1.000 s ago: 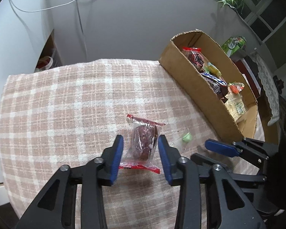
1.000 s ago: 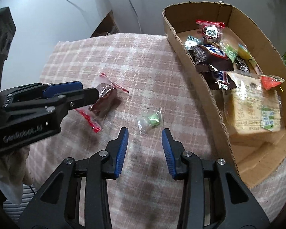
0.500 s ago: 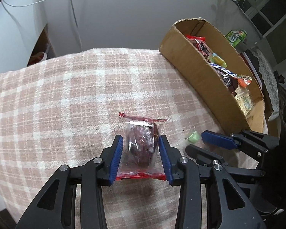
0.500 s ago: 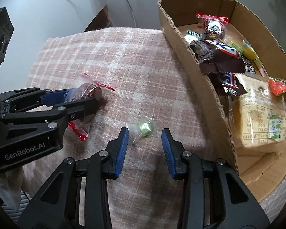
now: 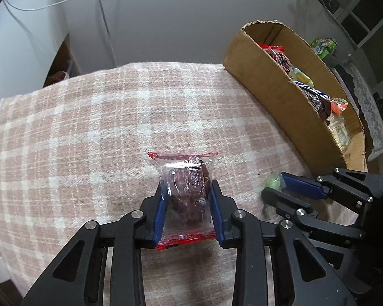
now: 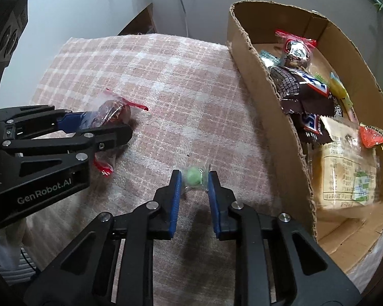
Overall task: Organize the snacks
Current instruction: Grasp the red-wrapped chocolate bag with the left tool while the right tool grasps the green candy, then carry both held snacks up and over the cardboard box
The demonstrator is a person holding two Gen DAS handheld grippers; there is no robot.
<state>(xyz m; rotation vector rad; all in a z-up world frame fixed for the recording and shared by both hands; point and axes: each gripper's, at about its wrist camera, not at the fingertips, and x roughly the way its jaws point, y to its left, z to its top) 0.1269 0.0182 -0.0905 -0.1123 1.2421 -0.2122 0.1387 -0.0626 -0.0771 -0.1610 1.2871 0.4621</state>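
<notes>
My left gripper (image 5: pixel 187 193) is shut on a clear red-edged packet holding a dark red snack (image 5: pixel 186 191), lying on the plaid cloth; it also shows in the right wrist view (image 6: pixel 109 117). My right gripper (image 6: pixel 194 178) has its blue pads on both sides of a small green candy in clear wrap (image 6: pixel 194 177), touching or nearly touching the wrapper. That candy shows at the right gripper's tips in the left wrist view (image 5: pixel 273 181). A cardboard box (image 6: pixel 270 107) of several snacks stands to the right.
The pink plaid cloth (image 5: pixel 102 127) covers the table and drops off at the left and near edges. The box (image 5: pixel 273 97) holds chocolate bars, a red-edged packet and a biscuit pack. A wall with cables stands behind.
My left gripper moved forward around the red packet and closed on it. My right gripper advanced to the green candy and narrowed around it.
</notes>
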